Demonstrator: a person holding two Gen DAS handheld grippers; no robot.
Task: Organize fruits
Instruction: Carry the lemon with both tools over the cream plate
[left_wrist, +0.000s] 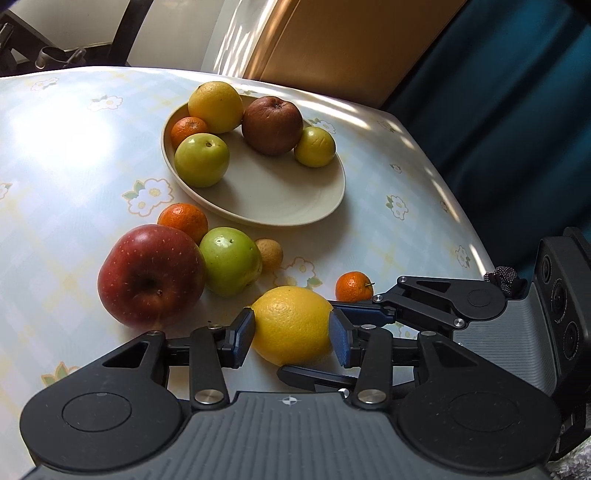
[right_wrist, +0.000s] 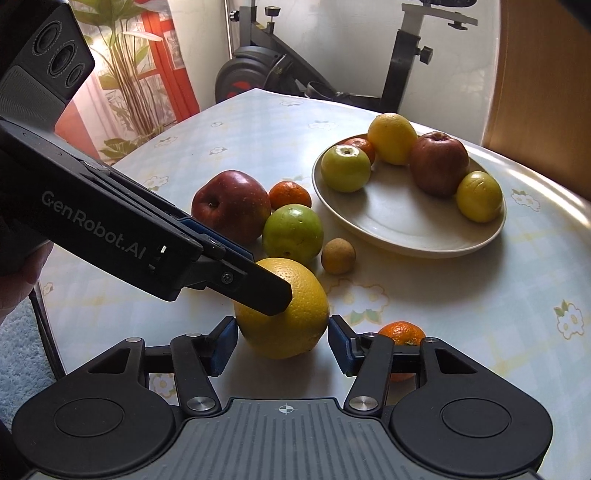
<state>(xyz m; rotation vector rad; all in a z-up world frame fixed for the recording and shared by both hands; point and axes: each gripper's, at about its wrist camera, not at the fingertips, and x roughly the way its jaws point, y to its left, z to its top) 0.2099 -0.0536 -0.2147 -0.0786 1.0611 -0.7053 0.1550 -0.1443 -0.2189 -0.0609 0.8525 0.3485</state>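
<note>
A yellow citrus fruit (left_wrist: 291, 325) (right_wrist: 291, 314) lies near the table's front edge. My left gripper (left_wrist: 291, 334) is closed on it, both blue pads touching its sides. My right gripper (right_wrist: 282, 341) straddles the same fruit with its jaws apart, a small gap at each pad. The left gripper crosses the right wrist view from the left, over the fruit. A beige plate (left_wrist: 280, 199) (right_wrist: 399, 229) holds two green apples, a dark red apple, a yellow citrus and a mandarin.
On the cloth lie a red apple (left_wrist: 151, 273) (right_wrist: 232, 205), a green apple (left_wrist: 231, 260) (right_wrist: 293, 230), a mandarin (left_wrist: 183, 219), a small tan fruit (left_wrist: 271, 253) (right_wrist: 338, 254) and a mandarin (left_wrist: 354, 286) (right_wrist: 402, 334) by my right gripper. The table edge is close on the right.
</note>
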